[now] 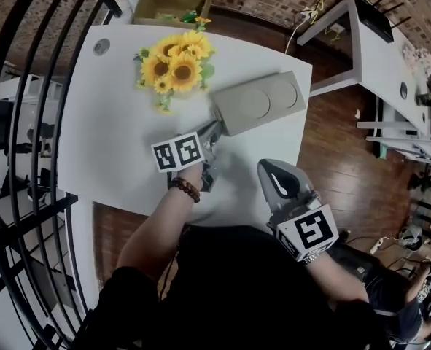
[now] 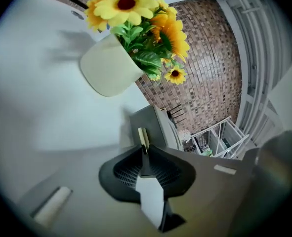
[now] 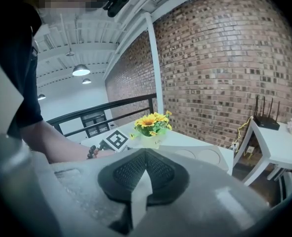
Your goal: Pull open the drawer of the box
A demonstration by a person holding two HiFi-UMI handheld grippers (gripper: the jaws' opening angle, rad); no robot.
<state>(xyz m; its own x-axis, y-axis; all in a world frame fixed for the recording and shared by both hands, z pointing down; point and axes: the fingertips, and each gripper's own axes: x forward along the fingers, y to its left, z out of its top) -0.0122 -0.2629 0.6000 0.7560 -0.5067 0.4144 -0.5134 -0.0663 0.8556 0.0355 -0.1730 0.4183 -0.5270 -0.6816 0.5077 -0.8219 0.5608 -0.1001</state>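
Observation:
A flat grey box [image 1: 262, 100] with two round hollows in its lid lies on the white table [image 1: 113, 144]. My left gripper [image 1: 214, 128] is at the box's near left end. In the left gripper view, the left gripper [image 2: 144, 144] is shut on a small pale pull tab [image 2: 143, 137] that sticks out of the grey box [image 2: 153, 120]. I cannot tell how far the drawer stands out. My right gripper [image 1: 272, 170] hovers over the table's near right edge, apart from the box. The right gripper [image 3: 145, 154] is shut with nothing between its pads.
A pot of sunflowers [image 1: 175, 60] stands just left of the box, close to the left gripper. A cardboard carton [image 1: 173, 2] sits beyond the table's far end. A white desk [image 1: 375, 57] stands to the right, over wooden floor. A black railing [image 1: 25, 122] runs along the left.

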